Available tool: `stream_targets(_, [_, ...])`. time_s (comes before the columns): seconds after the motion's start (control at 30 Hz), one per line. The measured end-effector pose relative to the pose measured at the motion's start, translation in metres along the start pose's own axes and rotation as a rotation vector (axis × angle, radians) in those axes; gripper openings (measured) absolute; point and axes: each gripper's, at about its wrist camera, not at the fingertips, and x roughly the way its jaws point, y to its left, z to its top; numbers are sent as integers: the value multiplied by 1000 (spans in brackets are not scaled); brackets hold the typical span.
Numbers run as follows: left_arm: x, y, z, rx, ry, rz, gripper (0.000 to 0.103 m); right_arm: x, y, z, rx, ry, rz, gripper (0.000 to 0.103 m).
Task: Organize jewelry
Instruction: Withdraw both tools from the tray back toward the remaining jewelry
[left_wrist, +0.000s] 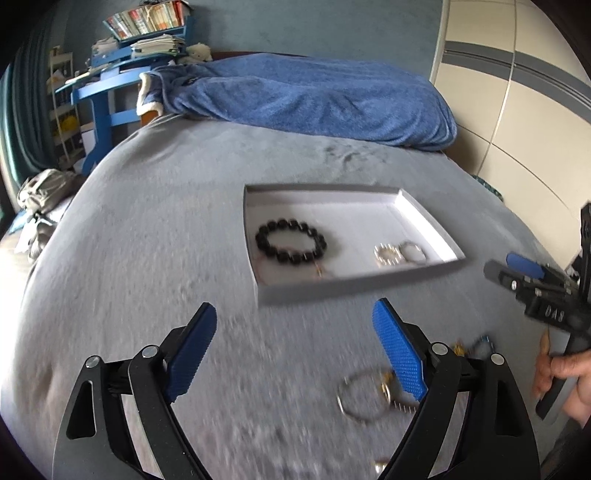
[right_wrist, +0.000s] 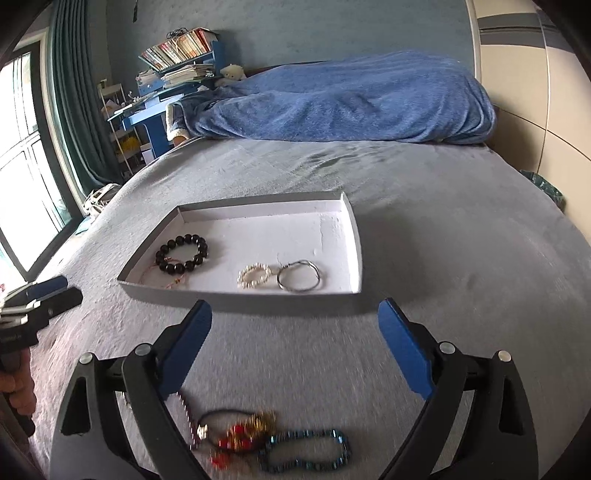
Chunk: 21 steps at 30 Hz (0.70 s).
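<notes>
A shallow white tray (left_wrist: 424, 218) (right_wrist: 354, 236) lies on the grey bed cover. In it are a black bead bracelet (left_wrist: 291, 241) (right_wrist: 181, 253), a pearl bracelet (left_wrist: 386, 254) (right_wrist: 254, 275) and a silver bangle (left_wrist: 412, 252) (right_wrist: 298, 274). My left gripper (left_wrist: 295, 347) is open and empty, short of the tray's near edge; a silver ring bangle (left_wrist: 364, 397) lies on the cover by its right finger. My right gripper (right_wrist: 295, 343) is open and empty too. Below it lie a red and gold bracelet (right_wrist: 240, 434) and a blue bead bracelet (right_wrist: 306, 450).
A rumpled blue blanket (left_wrist: 306, 96) (right_wrist: 351, 99) covers the far end of the bed. A blue desk with books (left_wrist: 122, 70) stands at the far left, a wardrobe (left_wrist: 517, 92) at the right. A window with green curtains (right_wrist: 70, 110) is on the left.
</notes>
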Motion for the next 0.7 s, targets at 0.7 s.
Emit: stream_targets(0.7, [-22,-40,-96,119,129,-61,87,-23,-36,-84,111,79,-66,91])
